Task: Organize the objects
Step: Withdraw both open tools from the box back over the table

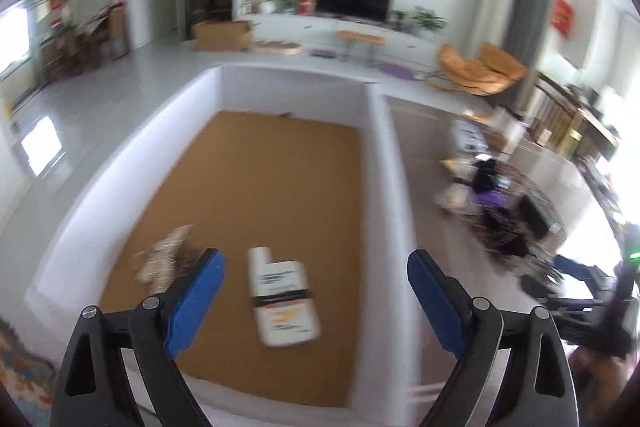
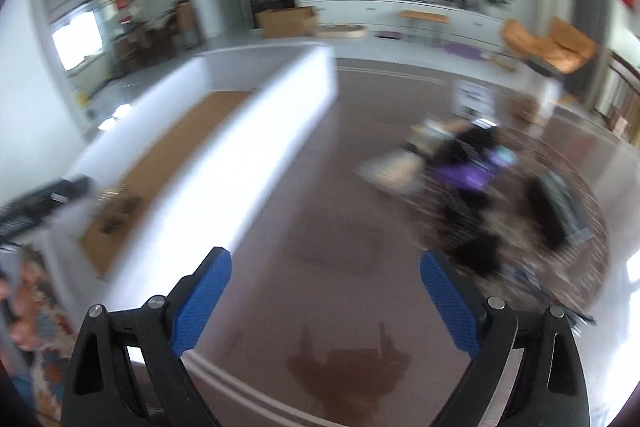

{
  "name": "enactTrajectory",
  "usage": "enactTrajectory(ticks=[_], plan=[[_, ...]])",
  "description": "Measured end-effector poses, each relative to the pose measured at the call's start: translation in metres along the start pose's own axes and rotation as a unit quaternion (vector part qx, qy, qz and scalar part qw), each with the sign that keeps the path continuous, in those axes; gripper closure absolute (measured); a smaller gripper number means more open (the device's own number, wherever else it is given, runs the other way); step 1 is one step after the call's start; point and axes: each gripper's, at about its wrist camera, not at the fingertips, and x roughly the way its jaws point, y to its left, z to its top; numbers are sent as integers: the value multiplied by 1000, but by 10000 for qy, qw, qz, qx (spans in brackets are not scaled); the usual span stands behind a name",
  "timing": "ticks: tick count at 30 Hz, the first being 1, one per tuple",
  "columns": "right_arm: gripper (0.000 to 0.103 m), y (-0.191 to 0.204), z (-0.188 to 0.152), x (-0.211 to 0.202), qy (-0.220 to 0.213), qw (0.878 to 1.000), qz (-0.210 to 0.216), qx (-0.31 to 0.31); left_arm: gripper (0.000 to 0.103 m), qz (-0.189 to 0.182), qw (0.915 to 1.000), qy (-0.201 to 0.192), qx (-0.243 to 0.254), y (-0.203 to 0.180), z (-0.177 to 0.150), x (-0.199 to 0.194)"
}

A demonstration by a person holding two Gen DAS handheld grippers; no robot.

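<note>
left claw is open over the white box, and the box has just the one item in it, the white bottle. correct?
Not quite. The left wrist view shows two items on the brown floor of the white box: the white bottle and, to its left, a blurred pale bundle I can't identify. The rest holds: the left claw is open above the box, holding nothing.
</note>
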Motion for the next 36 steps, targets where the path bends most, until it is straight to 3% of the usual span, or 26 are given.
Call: enactTrajectory(ticks=[4, 7, 10, 15, 22, 24, 30, 36], plan=[[7, -69, -50, 11, 371, 9959, -799, 201, 10, -840, 9949, 30, 553, -79, -3, -3], [7, -106, -74, 14, 492, 9920, -998, 590, 8, -1402, 9855, 280, 913, -134, -17, 4], [7, -128, -81, 14, 425, 9897, -1061, 863, 8, -1665, 9775, 594, 1155, -187, -38, 30], [7, -150, -85, 14, 323, 9900, -1033, 902, 8, -1284, 9787, 715, 1431, -225, -61, 80], [6, -157, -92, 9, 262, 9916, -847, 944, 8, -814, 9827, 1062, 1280, -224, -67, 146], [0, -155, -92, 16, 338, 9918, -863, 875, 9, -704, 9840, 1144, 1172, -219, -67, 157], [0, -151, -92, 20, 421, 9917, -944, 767, 8, -457, 9842, 955, 1420, -218, -66, 164], [0, -151, -91, 19, 421, 9917, -943, 767, 0, -543, 9835, 884, 1482, -219, -68, 161]])
